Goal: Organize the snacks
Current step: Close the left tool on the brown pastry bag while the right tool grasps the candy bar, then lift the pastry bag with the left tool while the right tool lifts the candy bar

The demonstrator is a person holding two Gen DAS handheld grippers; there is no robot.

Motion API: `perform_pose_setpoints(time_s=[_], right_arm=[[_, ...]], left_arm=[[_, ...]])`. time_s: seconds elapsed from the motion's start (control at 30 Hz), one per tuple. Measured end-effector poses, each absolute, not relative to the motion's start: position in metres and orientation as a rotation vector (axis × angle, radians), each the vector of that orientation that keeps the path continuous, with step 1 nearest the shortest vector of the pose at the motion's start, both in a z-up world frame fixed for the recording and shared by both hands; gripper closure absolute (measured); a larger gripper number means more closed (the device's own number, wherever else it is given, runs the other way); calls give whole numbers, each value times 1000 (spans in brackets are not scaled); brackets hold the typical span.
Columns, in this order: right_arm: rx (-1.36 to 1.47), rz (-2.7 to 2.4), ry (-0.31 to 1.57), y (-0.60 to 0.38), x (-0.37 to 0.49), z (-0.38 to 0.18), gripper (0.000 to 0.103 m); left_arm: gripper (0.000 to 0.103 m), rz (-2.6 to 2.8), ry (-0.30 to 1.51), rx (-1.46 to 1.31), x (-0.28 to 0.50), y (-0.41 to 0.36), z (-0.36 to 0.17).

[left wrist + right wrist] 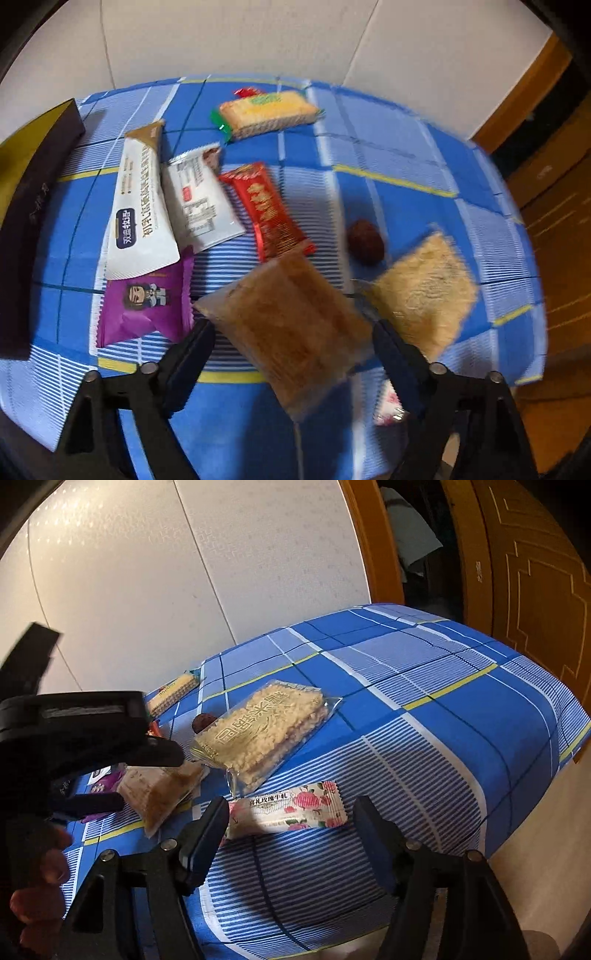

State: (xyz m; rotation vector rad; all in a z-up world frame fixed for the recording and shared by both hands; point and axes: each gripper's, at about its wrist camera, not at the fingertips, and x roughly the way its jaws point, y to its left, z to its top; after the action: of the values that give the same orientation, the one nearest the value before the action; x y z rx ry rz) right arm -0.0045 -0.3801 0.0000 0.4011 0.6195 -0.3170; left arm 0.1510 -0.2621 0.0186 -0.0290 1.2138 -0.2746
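The left claw (pixel 291 328) is closed on a clear-wrapped brown crispy snack (pixel 291 317), one finger at each side of the packet; in the right wrist view the same packet (pixel 162 794) shows pinched between the two dark fingers and raised above the blue checked cloth (pixel 399 155) that covers the bench. The right claw (pixel 291 812) stands wide, its fingers either side of a rose-printed nougat bar (pixel 291 808) lying flat on the cloth near the front edge; whether they touch it I cannot tell. Beyond that bar lies a clear packet of pale rice crackers (pixel 262 731), and just past its far-left corner a dark red date (pixel 203 722). In the left wrist view a red wrapper (pixel 269 214) lies mid-bench, a white packet (pixel 201 199) beside it, overlapped at its left by a tall white sachet (pixel 138 206) whose lower end covers part of a purple packet (pixel 144 302). Toward the far edge sits a green-ended wafer pack (pixel 267 112) with a small red candy (pixel 245 91) just behind it. A dark box (pixel 33 206) stands along the left edge.
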Motion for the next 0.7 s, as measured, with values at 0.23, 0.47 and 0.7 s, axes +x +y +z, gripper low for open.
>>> perform_pose_setpoints(time_s=[0.23,0.47,0.7], right_arm=[[347,-281,640,-368,0,-1,24],[329,-166,648,-351,2,-1,24],[258,-87,671,-332,4,-1,24]], left_arm=[[38,-371,1110,61,128,-254,17],[38,-423,1100,77,118,-209,21],[38,-414,1114,86,116,-182,22]])
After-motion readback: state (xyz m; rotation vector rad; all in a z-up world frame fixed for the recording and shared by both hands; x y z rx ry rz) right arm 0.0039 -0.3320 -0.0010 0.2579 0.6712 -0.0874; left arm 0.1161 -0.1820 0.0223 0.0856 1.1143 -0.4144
